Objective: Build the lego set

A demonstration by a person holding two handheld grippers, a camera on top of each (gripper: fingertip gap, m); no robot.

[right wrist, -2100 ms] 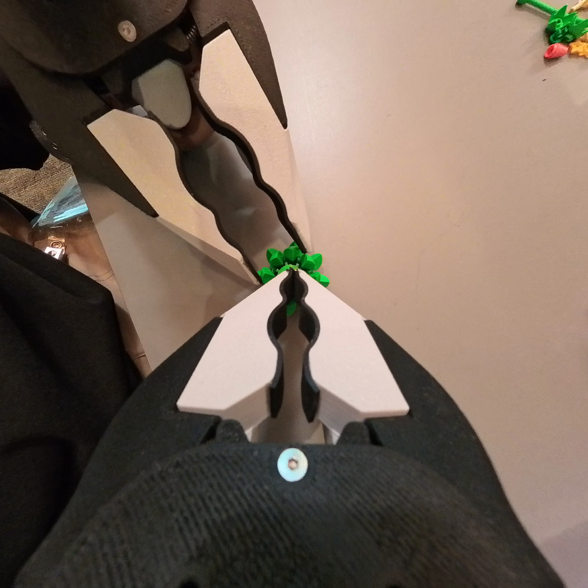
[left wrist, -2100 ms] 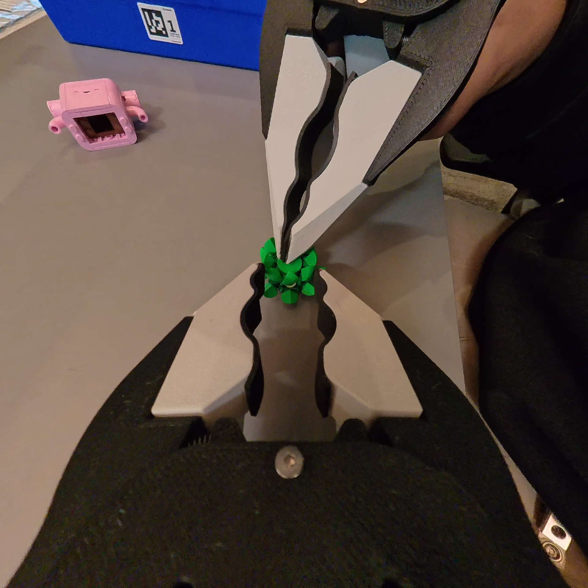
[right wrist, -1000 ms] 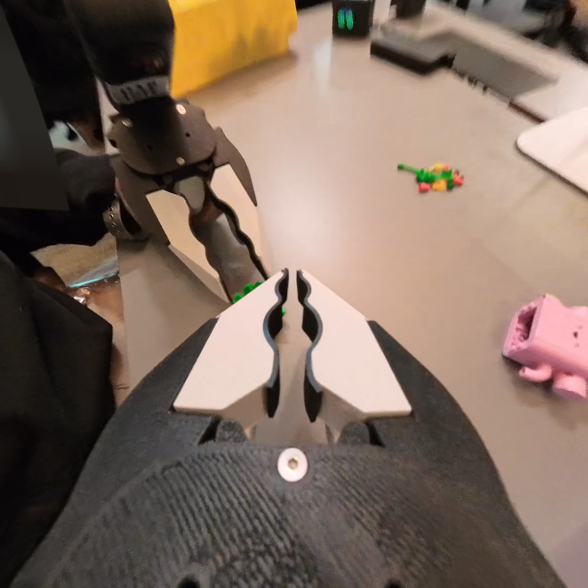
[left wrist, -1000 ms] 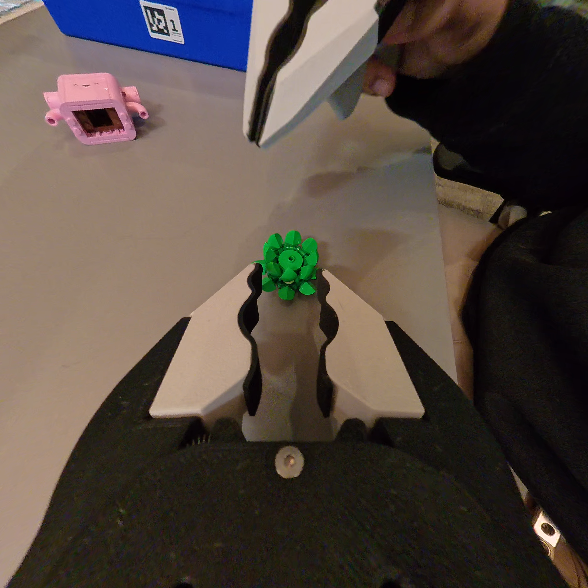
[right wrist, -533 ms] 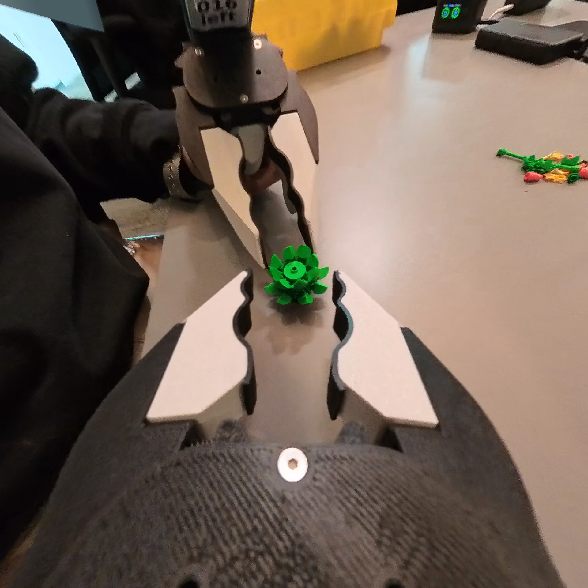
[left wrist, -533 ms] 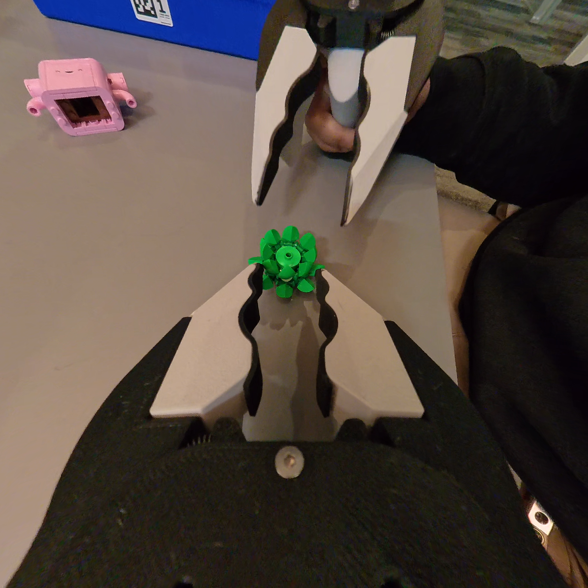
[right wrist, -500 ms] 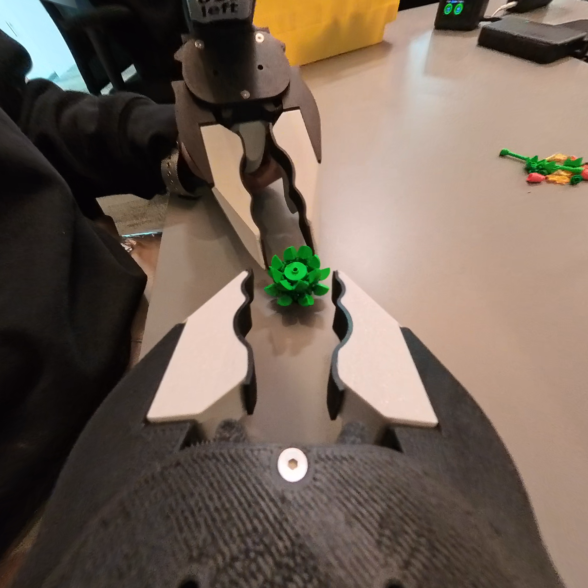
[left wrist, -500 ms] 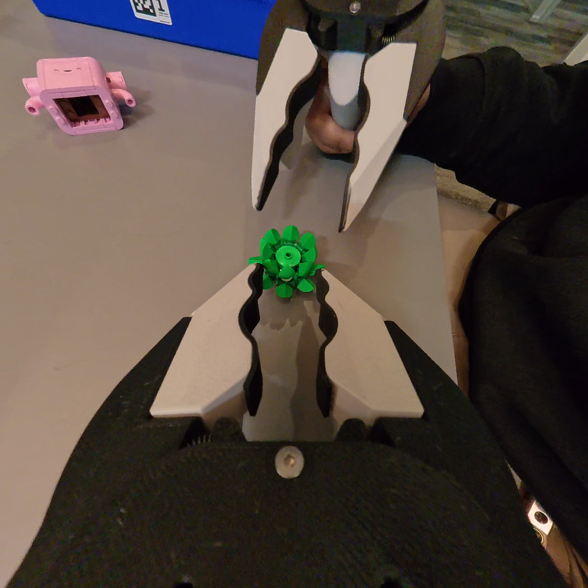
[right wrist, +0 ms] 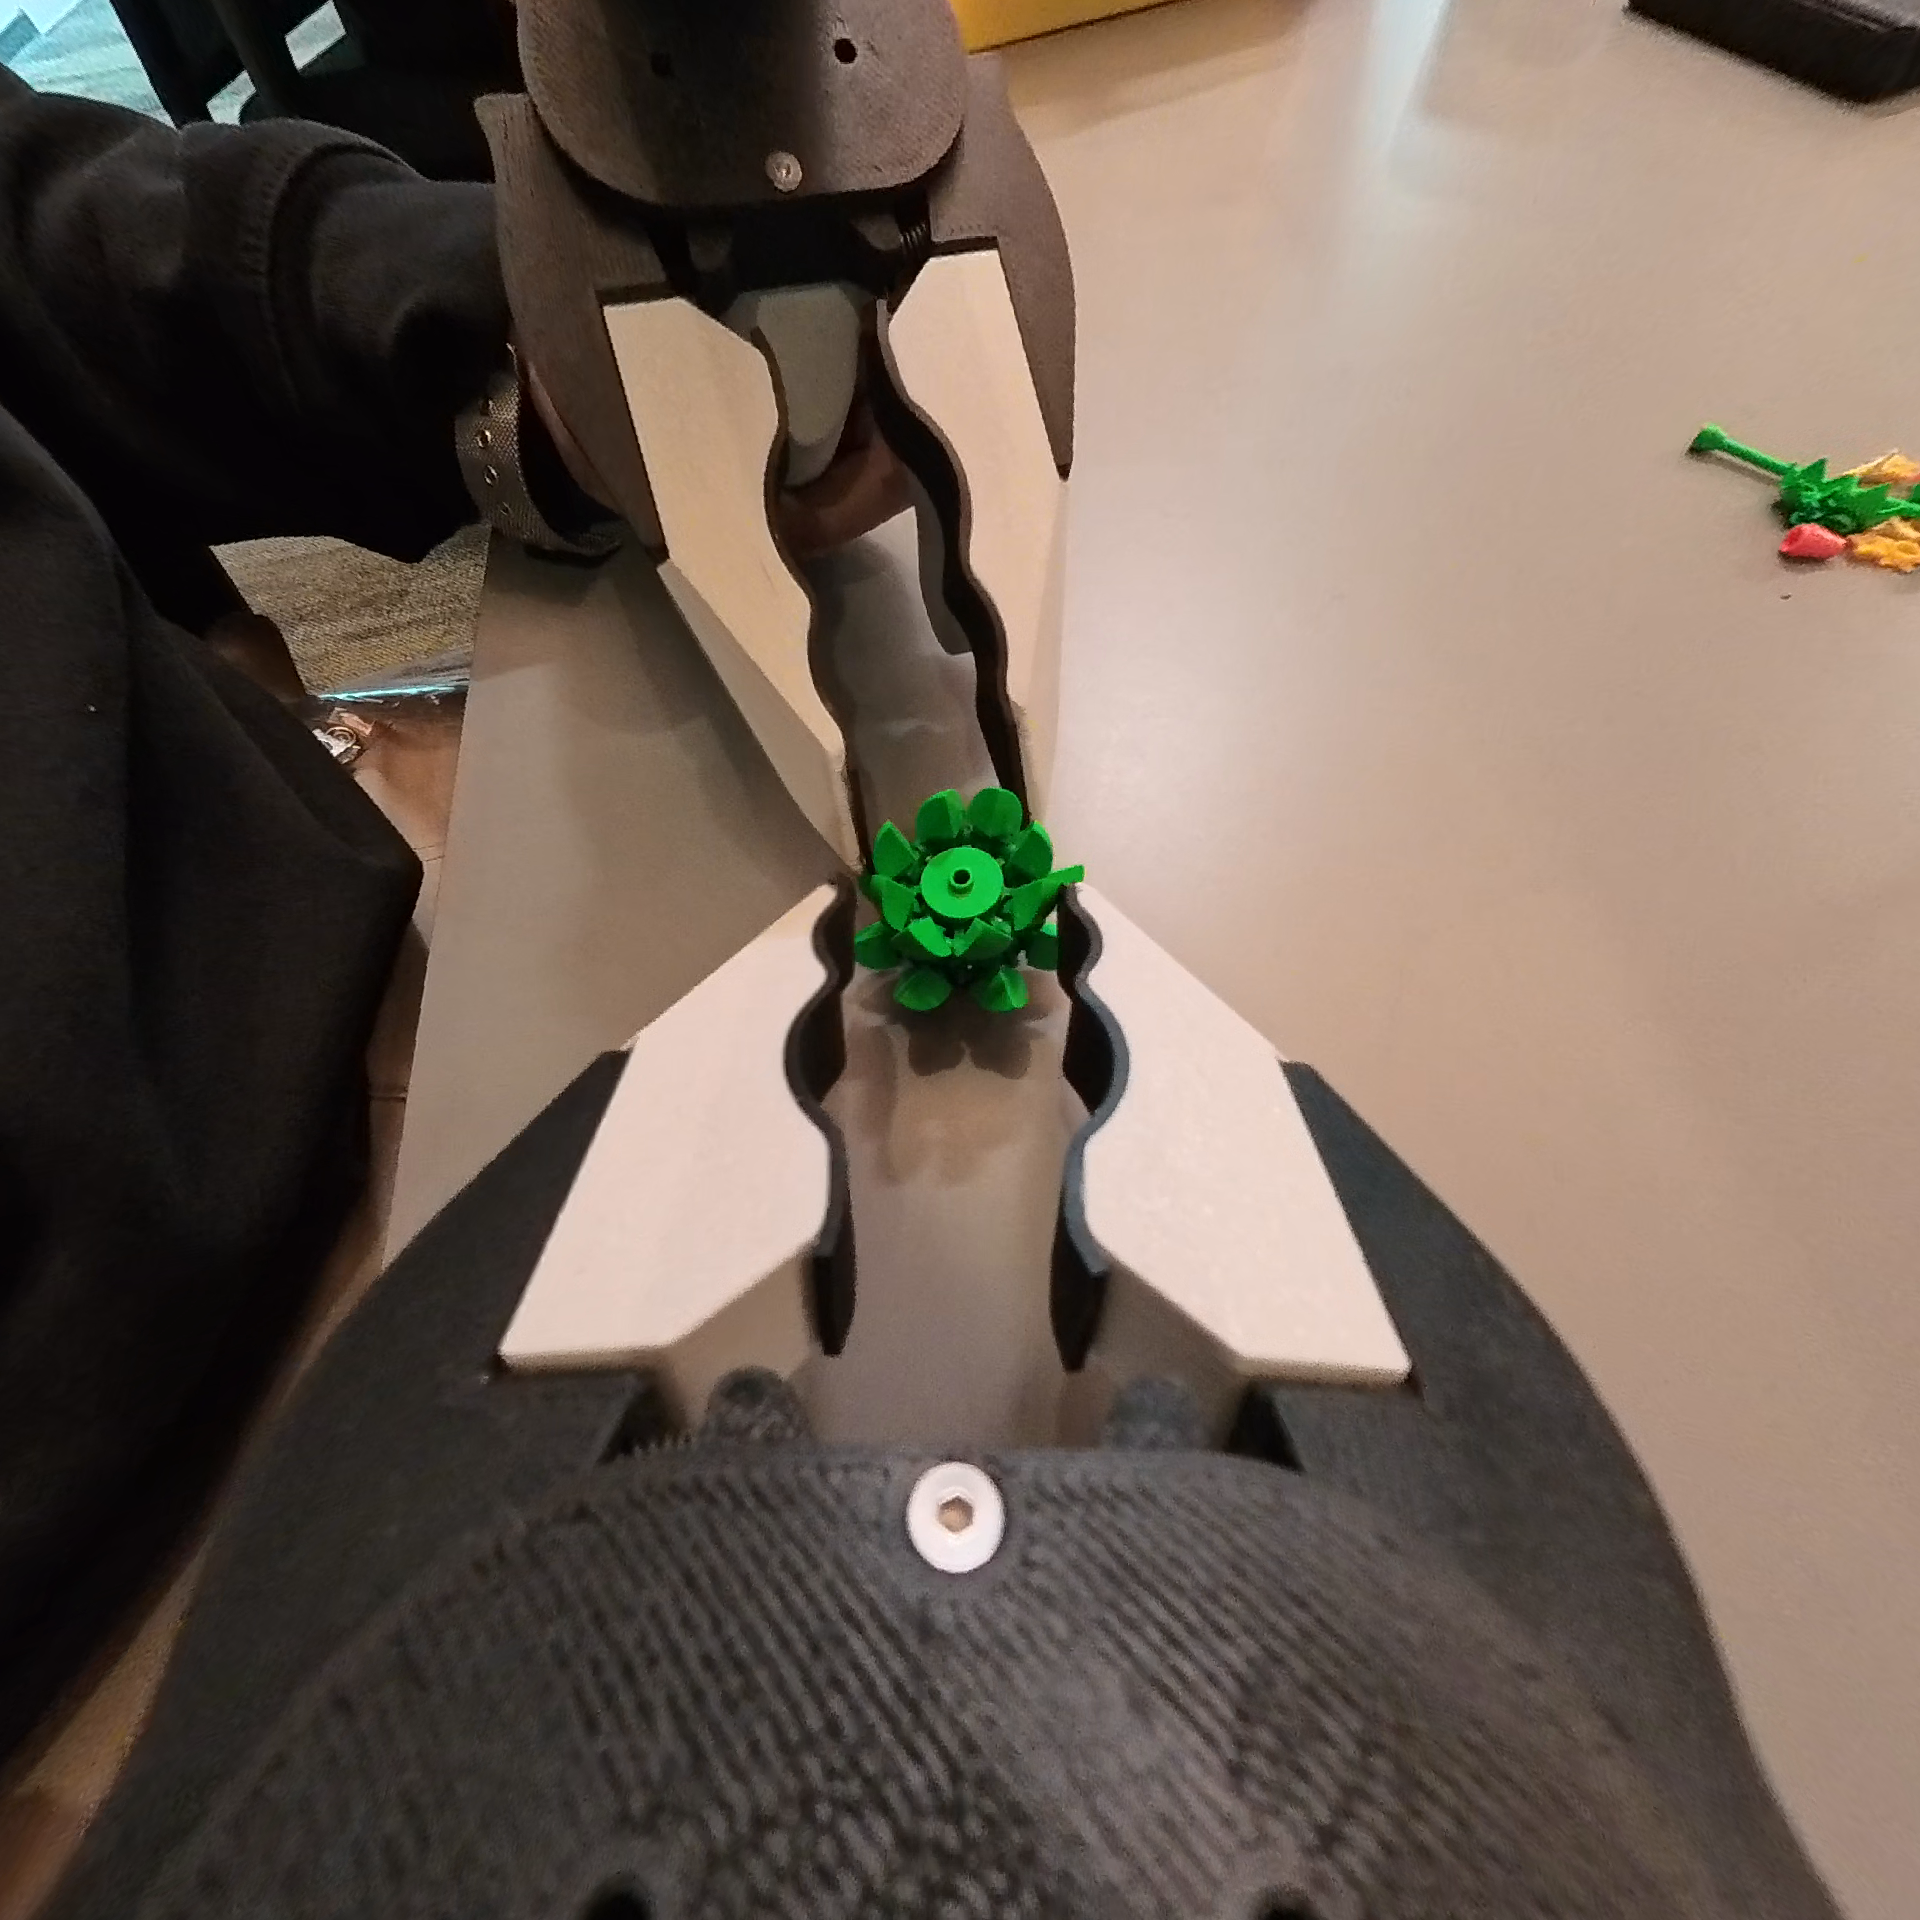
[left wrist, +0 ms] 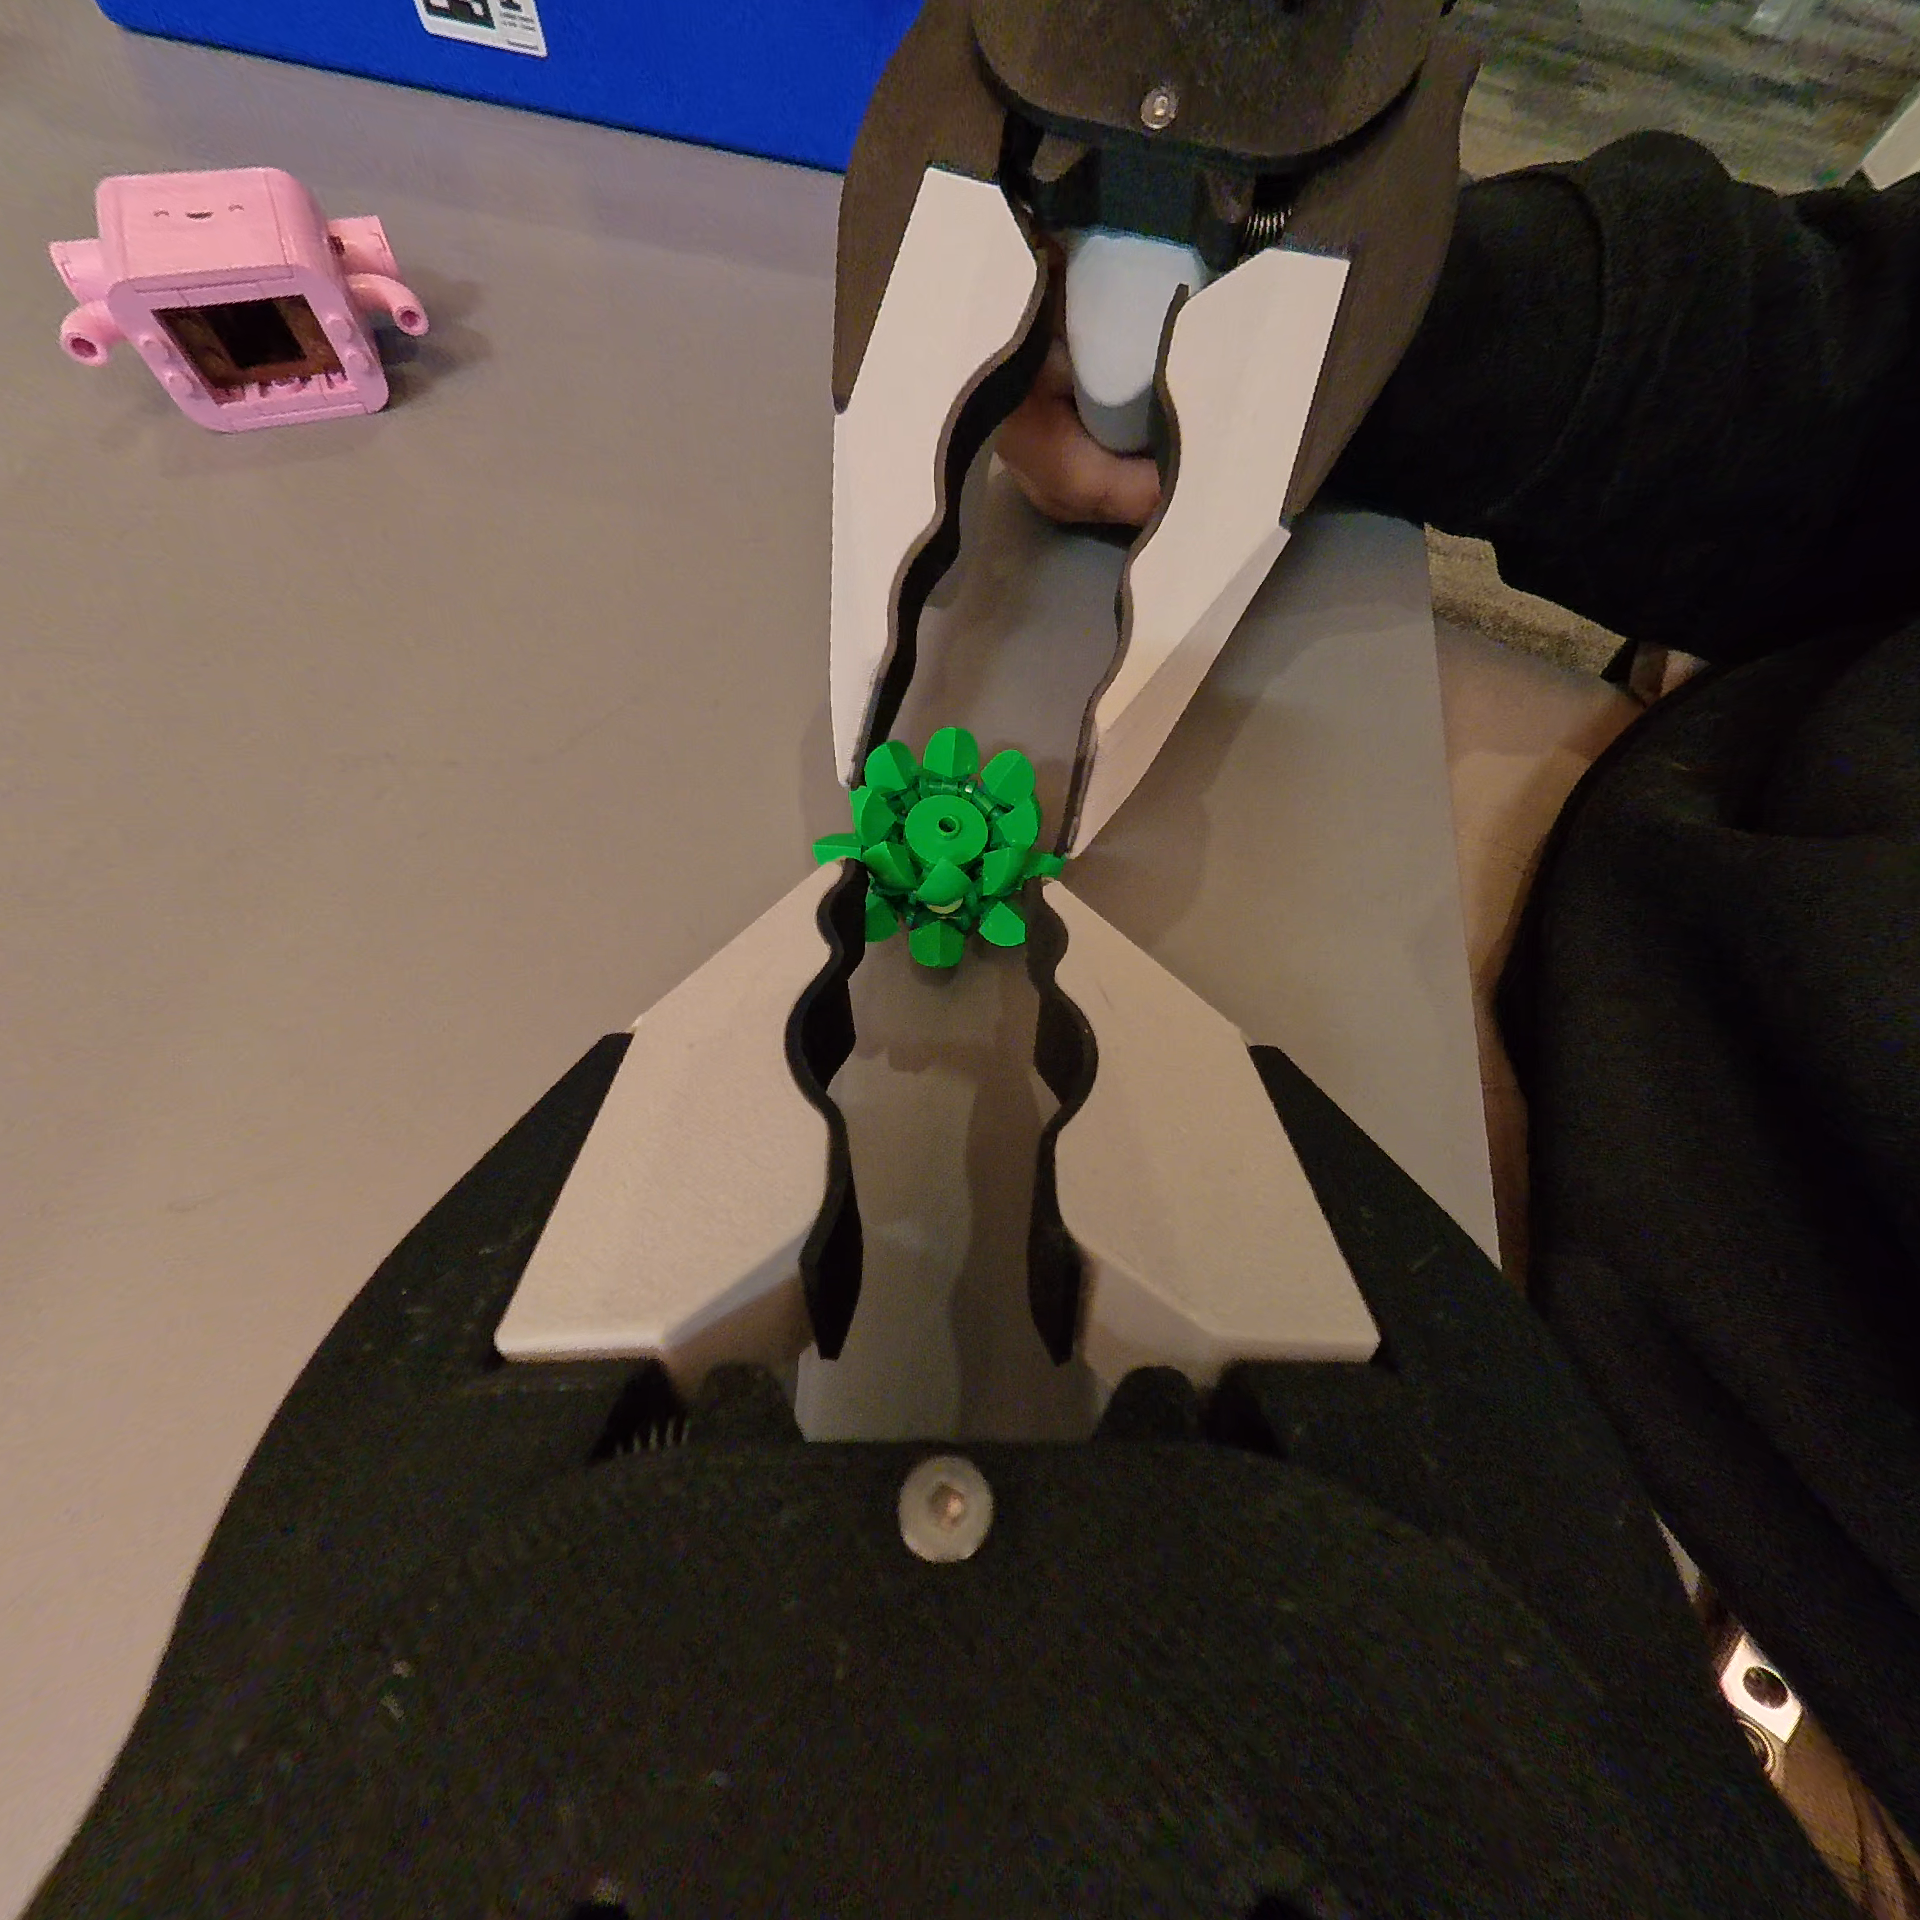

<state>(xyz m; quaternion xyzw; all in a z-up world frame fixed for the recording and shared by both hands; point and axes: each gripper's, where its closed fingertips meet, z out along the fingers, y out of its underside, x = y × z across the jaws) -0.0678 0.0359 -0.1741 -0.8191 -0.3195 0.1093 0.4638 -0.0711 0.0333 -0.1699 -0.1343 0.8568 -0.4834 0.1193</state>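
Two grippers met nose to nose over one green leafy lego cluster [left wrist: 943, 847], which sat on the grey table [left wrist: 416, 675] exactly where their tips converged. The left gripper [left wrist: 940, 894] had its fingers set against the cluster's flanks, pinching it by the leaf tips on either side. The right gripper [right wrist: 951, 914] stood part-spread, its fingertips flanking the same piece from the opposite end; whether they touched the leaves could not be told.

Relative to each claw, the cluster lay dead ahead at the fingertip line, centred in the gap and slightly beyond the tips. Neither hand was nearer.

The piece was a squat rosette without a marked long axis across the table; its round central stud faced up, so its axis stood about vertical, crosswise to both pairs of fingers. I judged that any handover or lift depended on that stud staying upward.

Far right of the right claw lay a small flower stem piece [right wrist: 1829, 504]; far left of the left claw, a pink block figure [left wrist: 234, 301].
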